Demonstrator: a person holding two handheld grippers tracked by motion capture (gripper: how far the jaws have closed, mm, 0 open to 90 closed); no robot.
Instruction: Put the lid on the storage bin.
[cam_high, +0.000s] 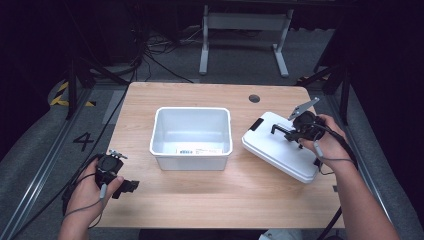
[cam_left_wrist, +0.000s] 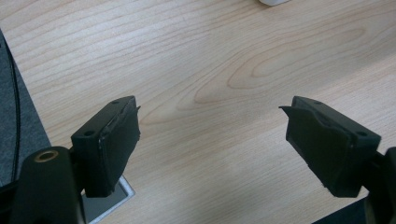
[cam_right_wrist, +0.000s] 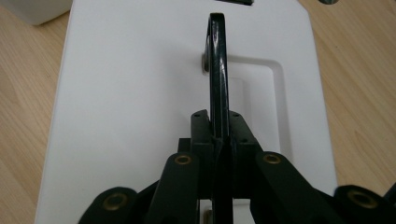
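The black handle (cam_right_wrist: 218, 70) of the white lid (cam_high: 280, 146), lying on the table (cam_high: 200, 195) right of the white bin (cam_high: 191, 137), is clamped by the right hand-held gripper (cam_high: 295, 132). The left hand-held gripper (cam_left_wrist: 212, 140) is held with jaws apart over bare wood.

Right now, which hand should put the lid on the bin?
Right. The right gripper is shut on the lid's black handle beside the white bin. The left gripper is open over bare table.

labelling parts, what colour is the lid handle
Black handle on a white lid, clearest in the right gripper view.
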